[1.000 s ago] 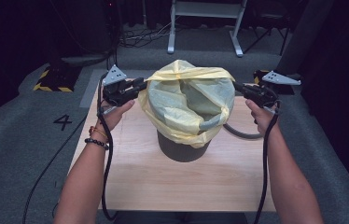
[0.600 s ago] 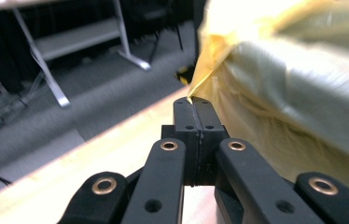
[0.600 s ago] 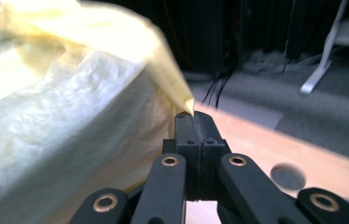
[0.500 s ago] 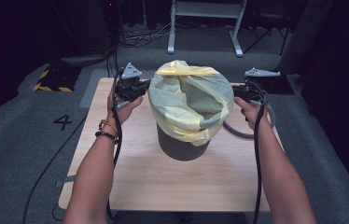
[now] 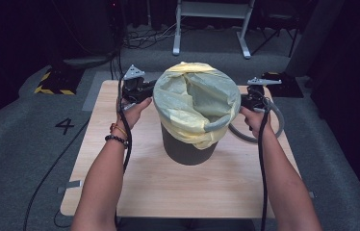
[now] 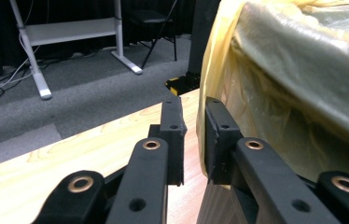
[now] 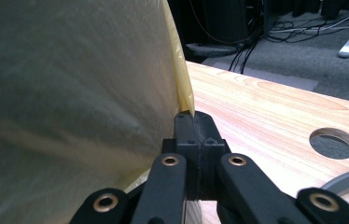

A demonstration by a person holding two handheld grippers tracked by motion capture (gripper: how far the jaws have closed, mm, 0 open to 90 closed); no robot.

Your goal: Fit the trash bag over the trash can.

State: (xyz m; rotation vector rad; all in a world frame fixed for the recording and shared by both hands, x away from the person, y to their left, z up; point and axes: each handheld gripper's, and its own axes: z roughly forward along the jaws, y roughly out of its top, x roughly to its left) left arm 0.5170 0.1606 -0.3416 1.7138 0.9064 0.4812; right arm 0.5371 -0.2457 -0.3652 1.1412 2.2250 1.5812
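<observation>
wooden table at centre, carrying a dark bin near its far half, lined with a yellow bag whose edge folds down over the rim. seemingly placed mid-table so both hands can reach opposite sides of the rim at once. grey ring lying on the table at the right, beside a round hole in the top.

left gripper at the bin's left side, jaws narrow with a small gap, just been opening a little; bag edge lying against the inner face of the right-hand jaw, nothing clearly between, though hard to tell at this angle. right gripper at the bin's right side, jaws pressed together on the bag's edge, probably holding that side taut while the fold gets tugged down over the rim.
</observation>
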